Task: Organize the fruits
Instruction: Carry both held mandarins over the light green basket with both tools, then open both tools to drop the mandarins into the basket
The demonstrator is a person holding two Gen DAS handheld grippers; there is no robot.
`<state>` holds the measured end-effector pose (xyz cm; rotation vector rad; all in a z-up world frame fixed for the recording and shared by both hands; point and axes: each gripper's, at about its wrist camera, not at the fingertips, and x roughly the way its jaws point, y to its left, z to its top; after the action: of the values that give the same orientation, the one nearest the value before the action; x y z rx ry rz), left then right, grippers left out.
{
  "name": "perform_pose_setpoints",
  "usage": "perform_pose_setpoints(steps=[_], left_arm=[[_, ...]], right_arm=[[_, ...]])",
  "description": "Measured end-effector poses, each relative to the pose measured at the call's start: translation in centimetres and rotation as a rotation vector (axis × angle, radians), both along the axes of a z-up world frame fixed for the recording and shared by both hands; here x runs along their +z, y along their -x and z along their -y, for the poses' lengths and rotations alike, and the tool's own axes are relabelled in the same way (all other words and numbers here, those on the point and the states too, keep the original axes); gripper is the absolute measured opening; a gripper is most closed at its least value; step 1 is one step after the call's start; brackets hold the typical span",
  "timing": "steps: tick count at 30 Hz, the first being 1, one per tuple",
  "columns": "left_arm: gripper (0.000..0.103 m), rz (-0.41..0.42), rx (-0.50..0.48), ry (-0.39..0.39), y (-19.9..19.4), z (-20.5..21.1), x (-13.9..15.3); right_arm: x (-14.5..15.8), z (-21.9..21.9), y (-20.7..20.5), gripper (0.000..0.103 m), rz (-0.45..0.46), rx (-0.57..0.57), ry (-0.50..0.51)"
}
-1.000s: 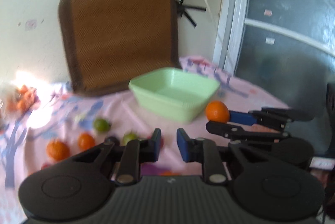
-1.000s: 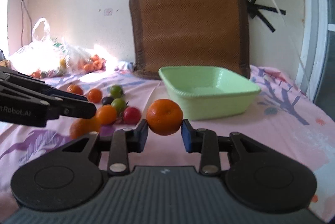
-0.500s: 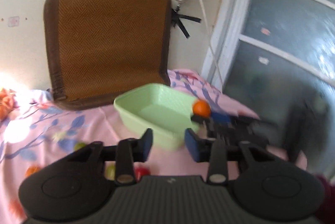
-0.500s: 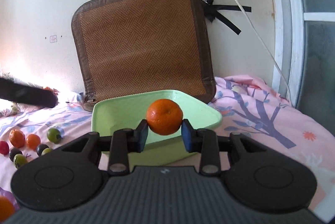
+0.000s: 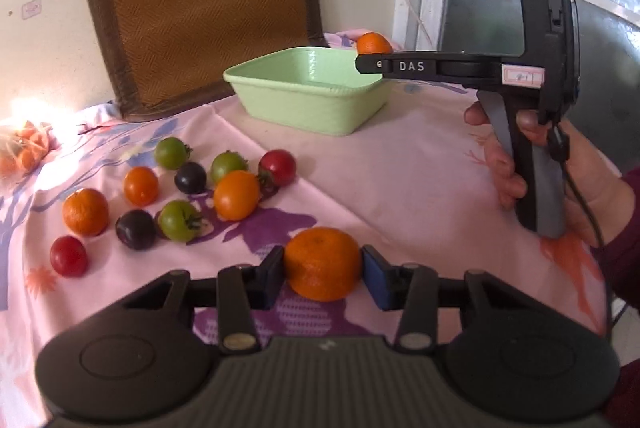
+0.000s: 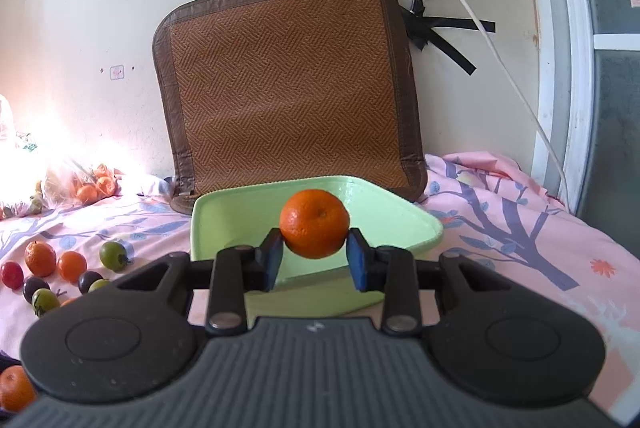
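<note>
My left gripper sits low over the pink cloth with its fingers around a tangerine that rests on the cloth; the pads look close against its sides. My right gripper is shut on another tangerine and holds it over the near part of the green bowl. In the left wrist view that tangerine shows above the bowl's right corner. The bowl looks empty.
Several loose fruits, orange, green, red and dark purple, lie on the cloth left of my left gripper. A woven brown mat leans on the wall behind the bowl. A bag of oranges lies far left. A glass door stands at the right.
My left gripper has dropped down to the cloth and now brackets a tangerine. My right gripper has carried its tangerine forward to above the green bowl.
</note>
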<state>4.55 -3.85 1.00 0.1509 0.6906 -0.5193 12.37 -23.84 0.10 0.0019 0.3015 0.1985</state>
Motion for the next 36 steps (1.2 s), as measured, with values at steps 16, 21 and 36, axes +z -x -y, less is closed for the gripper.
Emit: perform_pose_setpoints(steps=[16,21,36], left_arm=[[0.041,0.085,0.119,0.153,-16.6,7.9,3.9],[0.041,0.043,0.138,0.12,-17.4,8.7,1.9],[0.059,0.163,0.208,0.23,-8.6,1.6,5.2]], right_arm=[[-0.3,0.2,-2.5,0.037,-0.016,-0.035,0.065],[-0.3,0.4,-3.0,0.039,-0.045,-0.033,0.052],[0.1,1.6,-1.8,0.063,0.042,-0.095,-0.014]])
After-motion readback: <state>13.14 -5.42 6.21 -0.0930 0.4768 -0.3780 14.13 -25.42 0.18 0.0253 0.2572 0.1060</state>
